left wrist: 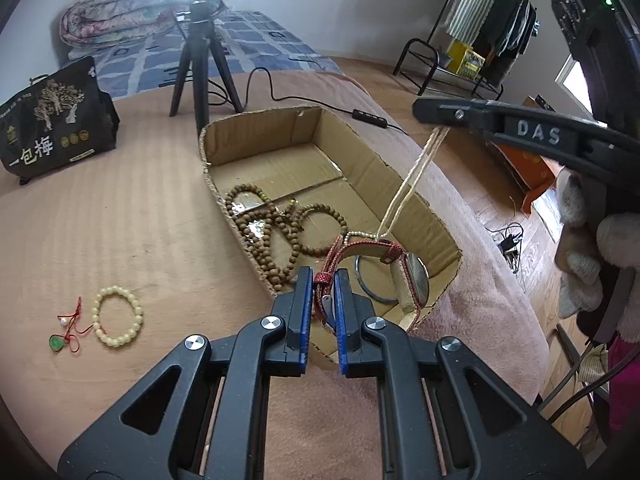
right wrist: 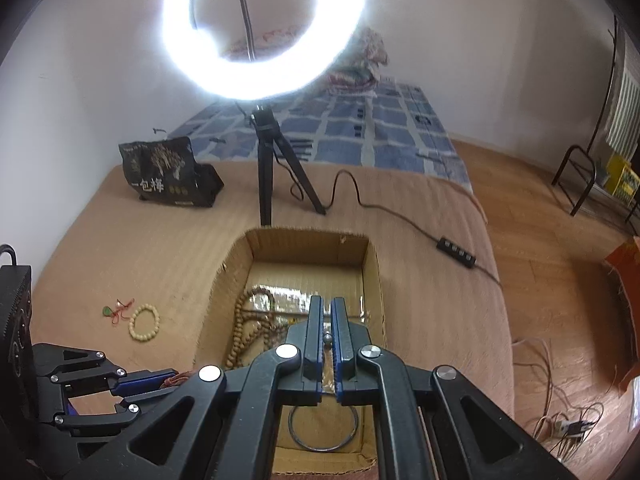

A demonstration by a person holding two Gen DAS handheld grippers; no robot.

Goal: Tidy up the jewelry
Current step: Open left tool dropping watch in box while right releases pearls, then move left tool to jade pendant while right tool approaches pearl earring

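My left gripper is shut on the red strap of a wristwatch and holds it over the near end of the cardboard box. My right gripper is shut on a pale beaded necklace that hangs down into the box; in its own view only a bead shows between the pads. The right gripper also shows in the left wrist view. Brown wooden bead strings and a metal bangle lie in the box. A cream bead bracelet and a red-cord green pendant lie on the bed.
A ring light on a black tripod stands behind the box, its cable and switch trailing right. A black printed bag sits at the far left. The bed edge drops to a wooden floor with cables on the right.
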